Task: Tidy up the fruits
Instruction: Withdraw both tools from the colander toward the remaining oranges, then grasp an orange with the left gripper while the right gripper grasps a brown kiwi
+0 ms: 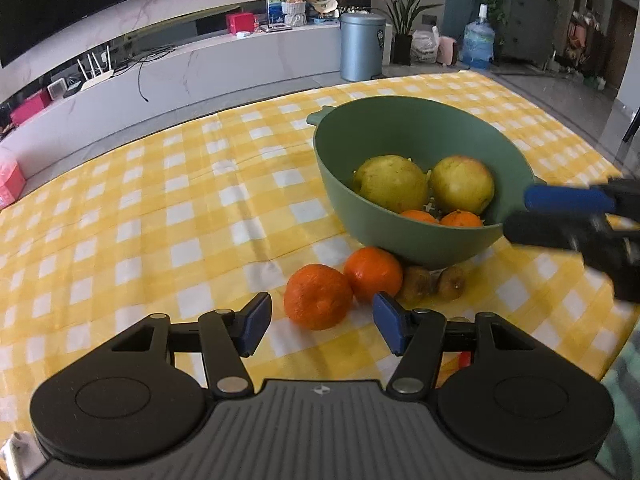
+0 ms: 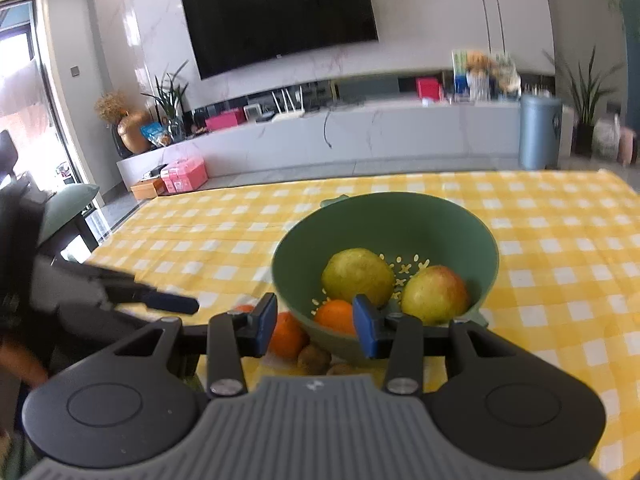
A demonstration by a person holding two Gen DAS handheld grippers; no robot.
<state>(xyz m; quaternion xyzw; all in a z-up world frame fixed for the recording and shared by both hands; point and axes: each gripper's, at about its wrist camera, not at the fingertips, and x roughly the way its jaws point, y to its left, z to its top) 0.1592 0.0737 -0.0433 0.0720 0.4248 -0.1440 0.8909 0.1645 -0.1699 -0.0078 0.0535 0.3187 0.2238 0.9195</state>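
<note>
No text is showing clearly enough to read. The marks on the bin [image 1: 362, 46] and the card [image 1: 297, 0] are staying blurred.

Beyond the right hand-held gripper [image 2: 315, 326], the green bowl [image 2: 440, 220] wall hides the lower halves of the two oranges [image 1: 440, 216] inside it. The two kiwis [image 2: 314, 358] below its fingertips are half covered by the gripper body. The left hand-held gripper [image 2: 176, 304], off to its left, is motion-blurred. Far beyond, the shelf items [image 2: 480, 70] are too blurred to identify.
</note>
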